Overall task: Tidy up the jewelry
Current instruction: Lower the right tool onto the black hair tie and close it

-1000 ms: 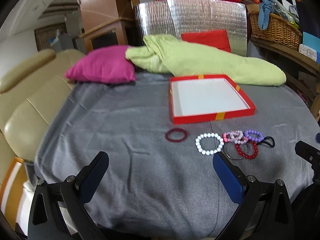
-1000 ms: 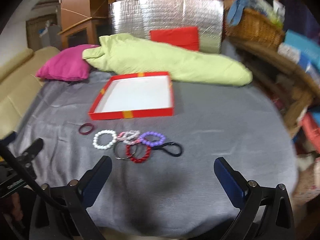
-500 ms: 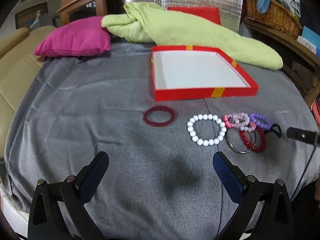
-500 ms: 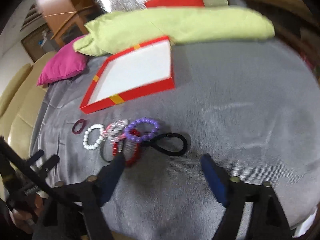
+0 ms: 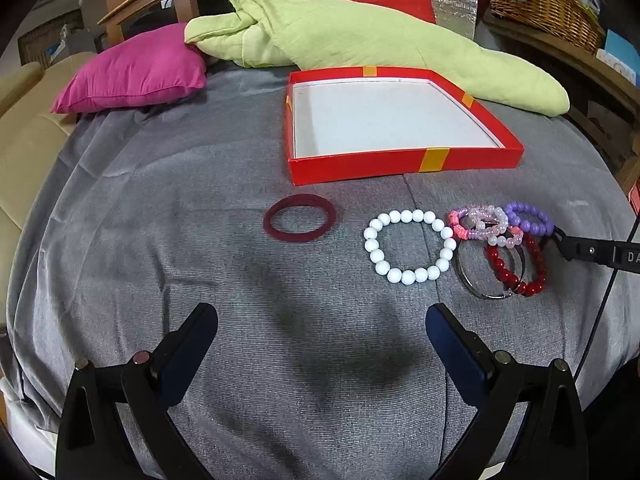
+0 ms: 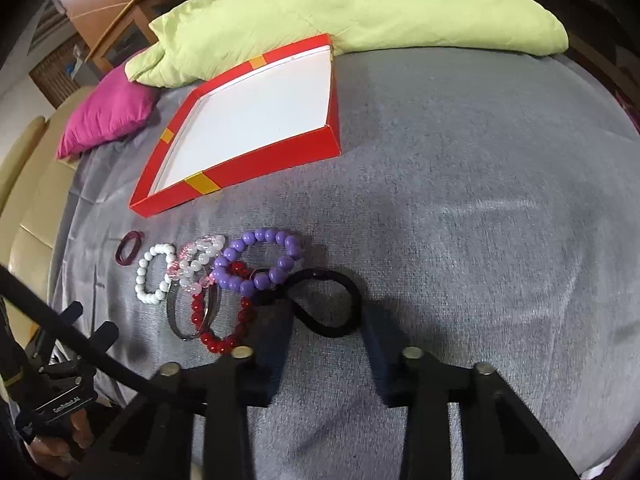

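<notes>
The right gripper [image 6: 324, 336] is seen low over the grey cloth [image 6: 480, 240], its jaws partly open and nothing held between them. The black hair tie [image 6: 326, 304] lies directly ahead of it, its near loop between the 2 fingertips and touching or almost touching them; contact cannot be confirmed. The tie's long axis runs from near-right to far-left, toward the purple bead bracelet [image 6: 260, 264], which it touches or overlaps at its far end.

The left gripper [image 5: 320, 340] is seen wide open and empty, well back from the jewelry. The white bead bracelet [image 5: 408, 246] lies ahead and slightly right of it, the dark red ring [image 5: 300, 218] ahead and slightly left. The right gripper is judged the nearer to the hair tie by a wide margin.

The red box [image 6: 276, 168] is empty and lies ahead and to the left of the right gripper, beyond the cluster of the pink bead bracelet [image 6: 196, 260], red bead bracelet [image 6: 224, 336] and metal bangle [image 6: 180, 324]. A closing pinch across the near loop is judged to be the coming move; dragging the purple bracelet along is the risk.
</notes>
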A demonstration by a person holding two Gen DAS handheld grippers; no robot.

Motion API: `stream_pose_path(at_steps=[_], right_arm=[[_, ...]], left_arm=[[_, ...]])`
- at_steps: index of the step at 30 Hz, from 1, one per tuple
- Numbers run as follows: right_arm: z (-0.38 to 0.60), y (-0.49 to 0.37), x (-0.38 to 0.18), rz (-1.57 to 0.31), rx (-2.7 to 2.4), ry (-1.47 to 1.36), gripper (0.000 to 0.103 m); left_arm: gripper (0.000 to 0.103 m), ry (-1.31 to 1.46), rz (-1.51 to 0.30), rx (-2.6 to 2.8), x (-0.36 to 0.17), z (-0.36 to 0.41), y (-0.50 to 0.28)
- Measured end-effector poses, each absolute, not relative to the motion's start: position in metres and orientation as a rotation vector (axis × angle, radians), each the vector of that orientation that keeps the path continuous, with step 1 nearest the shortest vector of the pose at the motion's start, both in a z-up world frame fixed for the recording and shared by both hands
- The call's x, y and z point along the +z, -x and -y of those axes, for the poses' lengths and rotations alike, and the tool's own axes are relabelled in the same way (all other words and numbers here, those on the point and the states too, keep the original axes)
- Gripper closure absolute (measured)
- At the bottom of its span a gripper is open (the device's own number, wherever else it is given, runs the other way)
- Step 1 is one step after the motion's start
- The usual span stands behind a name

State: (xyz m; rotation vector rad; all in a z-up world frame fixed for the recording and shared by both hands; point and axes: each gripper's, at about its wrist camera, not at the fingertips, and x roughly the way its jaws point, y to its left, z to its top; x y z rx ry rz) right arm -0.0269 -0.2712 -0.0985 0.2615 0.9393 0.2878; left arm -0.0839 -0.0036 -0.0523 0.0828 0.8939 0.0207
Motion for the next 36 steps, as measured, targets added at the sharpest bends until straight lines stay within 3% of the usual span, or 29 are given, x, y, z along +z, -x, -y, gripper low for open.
stream_pose_path(at_steps=[3, 7, 36], right_arm=[[0.27, 0.026, -0.098, -0.928, 0.294, -0.263, 0.089], [0.267, 0.028, -0.096, -0.904, 0.307, -0.265, 0.093], [0.287, 0.053, -0.061, -0.704, 0.386, -0.386, 0.094]], left_arm=[[0.0, -0.086, -0.893, 0.023, -0.052, 0.005, 0.083], [0.0, -0.093, -0.883, 0.025, -0.05, 0.006, 0.083], [0.0, -0.128, -0.864, 0.034, -0.05, 0.015, 0.079]])
